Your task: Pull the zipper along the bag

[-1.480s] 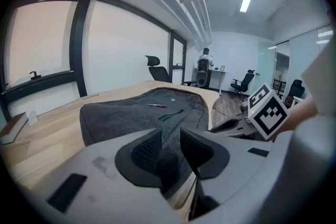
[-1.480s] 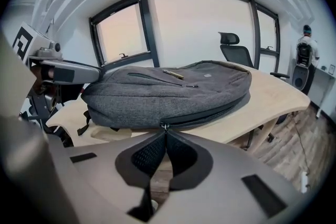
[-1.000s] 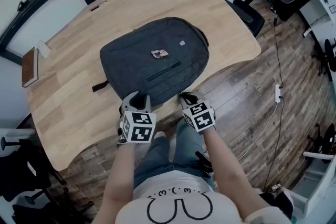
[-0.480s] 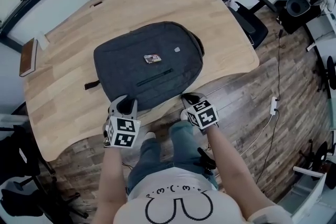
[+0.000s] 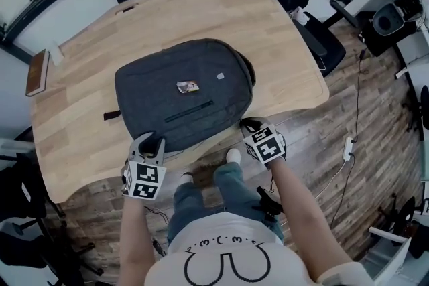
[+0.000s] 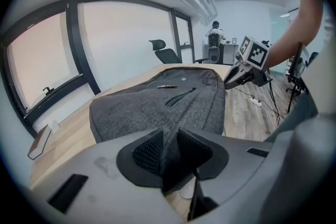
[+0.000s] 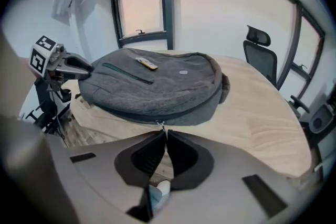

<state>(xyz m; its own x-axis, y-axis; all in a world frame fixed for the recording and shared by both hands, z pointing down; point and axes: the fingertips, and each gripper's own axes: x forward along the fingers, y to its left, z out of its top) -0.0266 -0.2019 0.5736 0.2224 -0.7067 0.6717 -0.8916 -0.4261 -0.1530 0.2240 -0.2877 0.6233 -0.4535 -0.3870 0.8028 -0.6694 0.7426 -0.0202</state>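
Rightward along the near edge of the backpack (image 5: 181,104) is where the right gripper (image 5: 249,122) has travelled, from the middle of that edge to the bag's near right corner, while the left gripper (image 5: 153,139) has kept its place at the near left corner. Both forearms reach out from the person's body, each gripper tilted forward and down over the near edge of the wooden desk (image 5: 87,77). The right jaws have just eased a little wider, yet stay almost together, pinching the small metal zipper pull (image 7: 161,124) at their tips. The left jaws are clenched on a fold of the backpack's grey fabric. The backpack lies flat on the desk, its near edge close to the desk's rim.
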